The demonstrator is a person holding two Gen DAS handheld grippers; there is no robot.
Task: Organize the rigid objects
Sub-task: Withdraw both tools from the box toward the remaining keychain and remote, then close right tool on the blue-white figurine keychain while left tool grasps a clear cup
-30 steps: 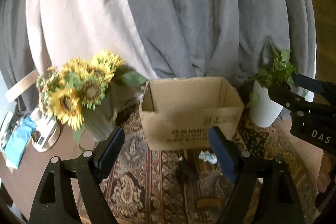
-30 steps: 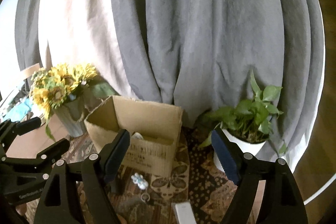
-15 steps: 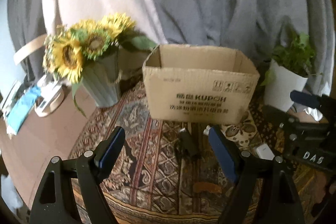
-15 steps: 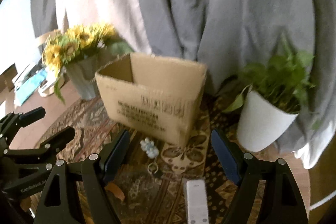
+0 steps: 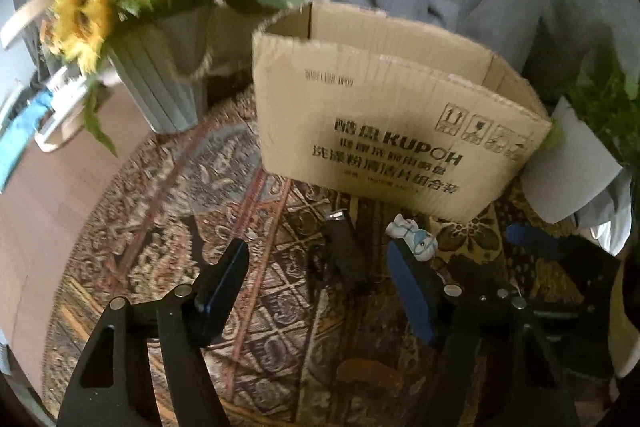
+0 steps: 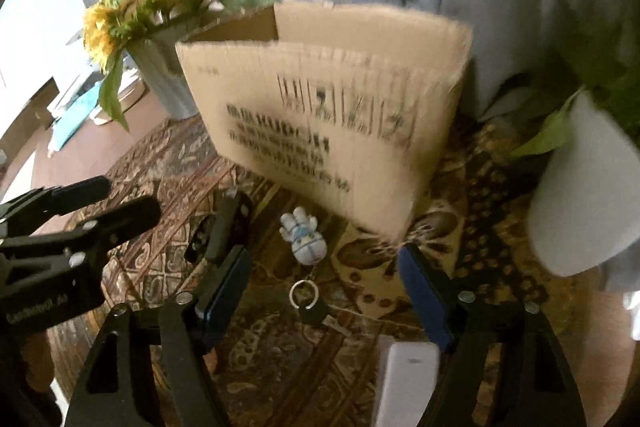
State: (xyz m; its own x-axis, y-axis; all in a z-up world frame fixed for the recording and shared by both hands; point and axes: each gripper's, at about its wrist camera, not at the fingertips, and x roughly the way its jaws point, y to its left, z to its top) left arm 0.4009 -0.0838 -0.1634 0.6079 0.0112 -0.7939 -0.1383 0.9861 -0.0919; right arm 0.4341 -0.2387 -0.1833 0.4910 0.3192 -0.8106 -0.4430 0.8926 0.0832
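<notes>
An open cardboard box (image 5: 392,131) (image 6: 332,123) stands on a patterned cloth. In front of it lie a black lighter-like object (image 5: 346,253) (image 6: 224,227), a small white astronaut keychain (image 5: 414,241) (image 6: 304,235) with a metal ring (image 6: 304,294), and a white rectangular device (image 6: 406,383). My left gripper (image 5: 320,283) is open and empty, low over the cloth, with the black object between its fingers' line. My right gripper (image 6: 324,291) is open and empty above the keychain ring. The right gripper also shows at the right of the left wrist view (image 5: 556,251).
A grey vase of sunflowers (image 5: 160,83) (image 6: 164,79) stands left of the box. A white pot with a green plant (image 5: 572,171) (image 6: 580,195) stands right of it. Grey and white curtains hang behind. An orange-brown piece (image 5: 370,375) lies on the cloth near me.
Both grippers have dropped and moved toward the table; the view has tilted from the curtains down to the box front and the small objects. Both stay open.
</notes>
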